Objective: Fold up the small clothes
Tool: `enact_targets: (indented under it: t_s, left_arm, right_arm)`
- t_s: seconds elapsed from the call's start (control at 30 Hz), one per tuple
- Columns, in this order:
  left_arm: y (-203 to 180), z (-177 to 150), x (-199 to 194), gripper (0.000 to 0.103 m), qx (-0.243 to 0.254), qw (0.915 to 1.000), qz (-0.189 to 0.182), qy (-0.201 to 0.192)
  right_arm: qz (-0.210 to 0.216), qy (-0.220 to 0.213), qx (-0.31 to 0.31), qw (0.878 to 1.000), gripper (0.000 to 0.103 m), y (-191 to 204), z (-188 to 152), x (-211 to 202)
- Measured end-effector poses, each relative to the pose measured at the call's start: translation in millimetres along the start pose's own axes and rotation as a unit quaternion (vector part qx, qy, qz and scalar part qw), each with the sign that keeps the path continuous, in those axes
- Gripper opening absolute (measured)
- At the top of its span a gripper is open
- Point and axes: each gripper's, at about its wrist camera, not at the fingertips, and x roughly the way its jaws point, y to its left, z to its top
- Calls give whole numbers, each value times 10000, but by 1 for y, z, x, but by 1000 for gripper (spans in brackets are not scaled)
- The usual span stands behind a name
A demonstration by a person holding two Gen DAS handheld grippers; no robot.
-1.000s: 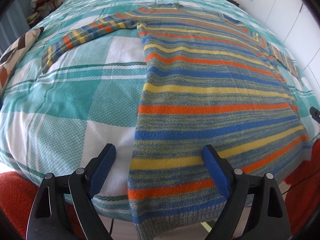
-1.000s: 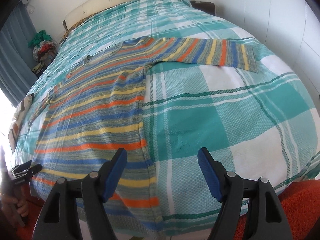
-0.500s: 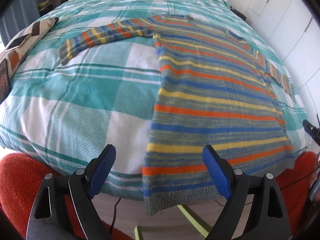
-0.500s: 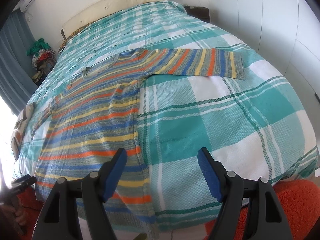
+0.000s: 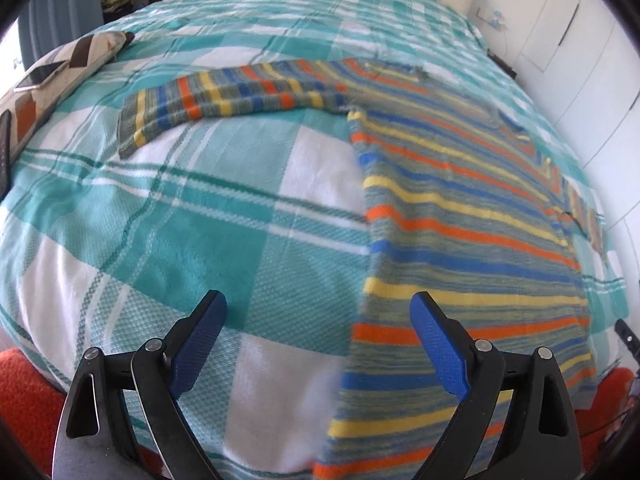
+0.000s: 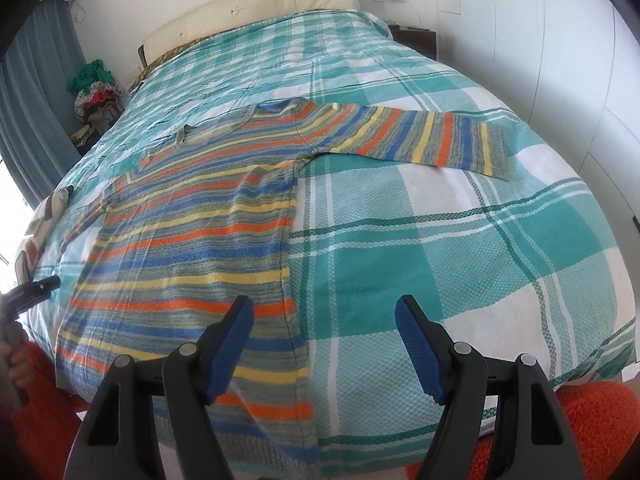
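Note:
A striped knit sweater (image 5: 460, 216) in orange, blue, yellow and grey lies flat on the bed, sleeves spread out to both sides. Its one sleeve (image 5: 232, 98) stretches left in the left wrist view; the other sleeve (image 6: 420, 138) stretches right in the right wrist view. My left gripper (image 5: 318, 320) hovers open above the blanket beside the sweater's left side edge, nothing between its blue pads. My right gripper (image 6: 324, 322) is open over the sweater's (image 6: 192, 248) right side edge near the hem. The left gripper (image 6: 34, 288) also shows at the far left of the right wrist view.
A teal and white plaid blanket (image 5: 160, 220) covers the bed. A patterned pillow (image 5: 60, 76) with a phone on it lies at the left edge. An orange rug (image 6: 592, 416) is on the floor below. White wardrobe doors (image 6: 560, 60) stand to the right. A pile of clothes (image 6: 94, 92) sits by the curtain.
The left gripper has moved left, from over the sweater's hem to over the bare blanket beside its left edge. The right gripper has stayed nearly in place. Both stay open.

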Motion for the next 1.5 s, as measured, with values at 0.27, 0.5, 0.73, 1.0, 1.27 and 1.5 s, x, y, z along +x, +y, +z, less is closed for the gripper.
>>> enact_targets:
  t_s: [0.27,0.5,0.73,1.0,1.27,1.5]
  left_arm:
    - [-17,-14,15,103,569,9972,464,146]
    - [-13,-13,16,103,524,9979,366,115]
    - [-20,-18,17,103,939,9942,512,145]
    - [3,-8,-16,102,387,9984,128,-400]
    - [41,0,-22,102,-638,9961,147,-596]
    - [46,-1,-19,102,-696,9955,308,-573]
  right_arm:
    - [-1,60,187,9998,73,-7,-3,6]
    - [-18,224,317,9992,73,-12,-6,14]
    - [28,369,442,9983,73,-14,-7,20]
    - [442,123,619,9970,73,-56,53,15]
    - [81,303,2124,9767,66,-214,154,73]
    - [178,902,2414,9661,35,-239,166,134]
